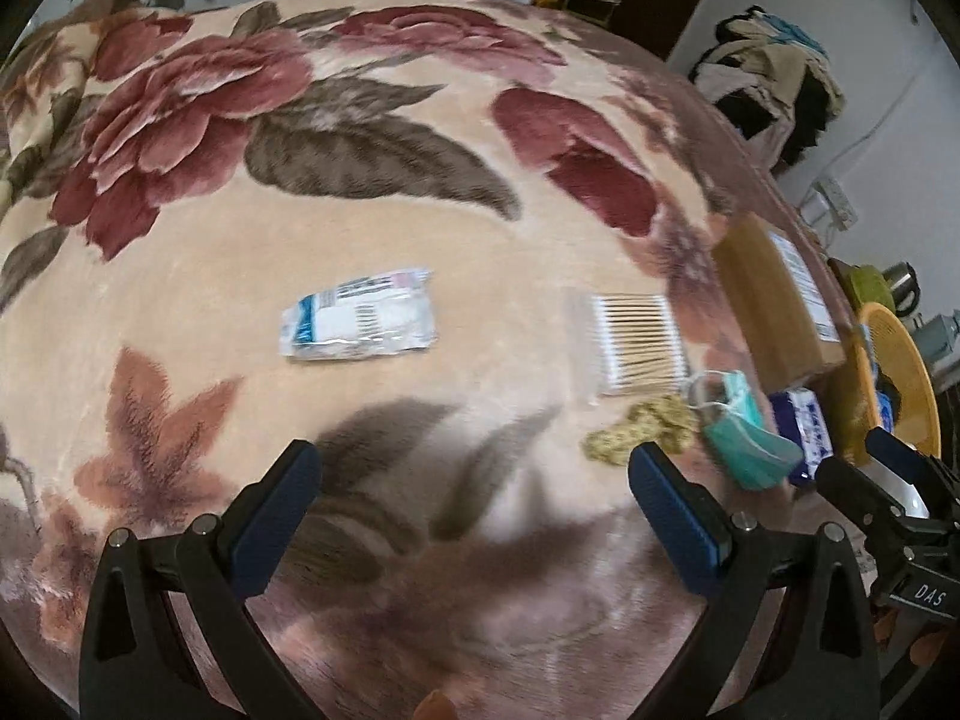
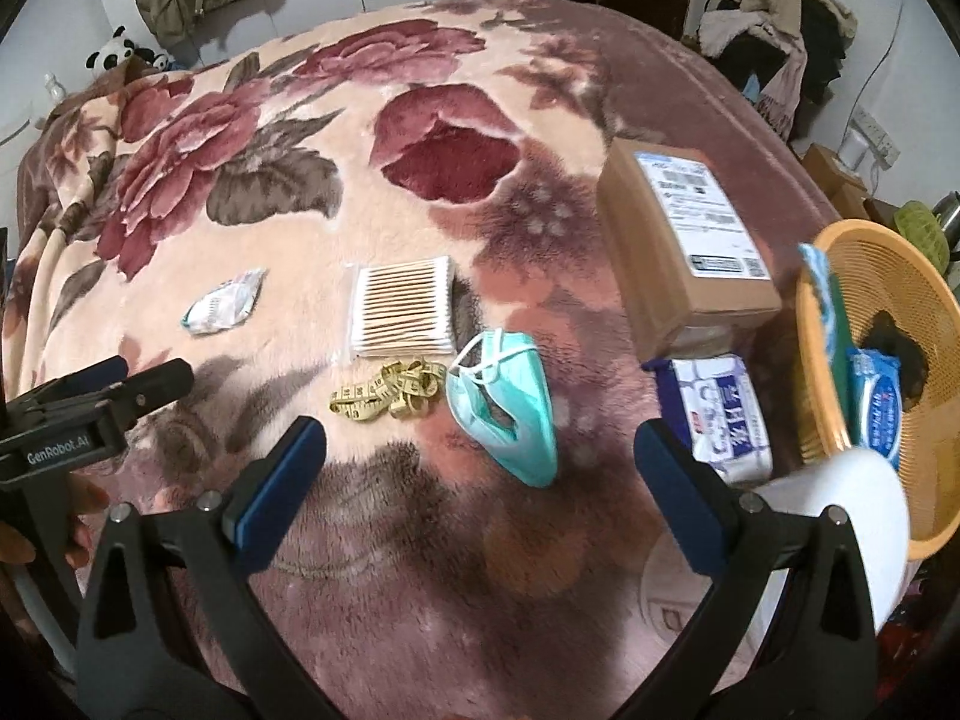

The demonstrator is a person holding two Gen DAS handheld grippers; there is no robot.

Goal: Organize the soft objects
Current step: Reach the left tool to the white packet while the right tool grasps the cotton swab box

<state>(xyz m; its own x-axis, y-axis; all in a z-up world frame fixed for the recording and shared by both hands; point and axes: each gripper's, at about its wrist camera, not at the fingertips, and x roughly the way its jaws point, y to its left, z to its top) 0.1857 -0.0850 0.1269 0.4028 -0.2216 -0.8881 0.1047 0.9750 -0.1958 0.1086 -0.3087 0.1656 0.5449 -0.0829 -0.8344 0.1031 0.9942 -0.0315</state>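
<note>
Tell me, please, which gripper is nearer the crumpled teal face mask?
Right. The right gripper hangs open just before the teal face mask; the left gripper, also open, sits farther off to its left.

left tool (image 1: pixel 471 468) open, empty | white packet (image 1: pixel 359 322) ahead | cotton swabs (image 1: pixel 639 342) right

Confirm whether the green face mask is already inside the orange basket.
No: the green face mask lies on the floral blanket, left of the orange basket and apart from it.
</note>
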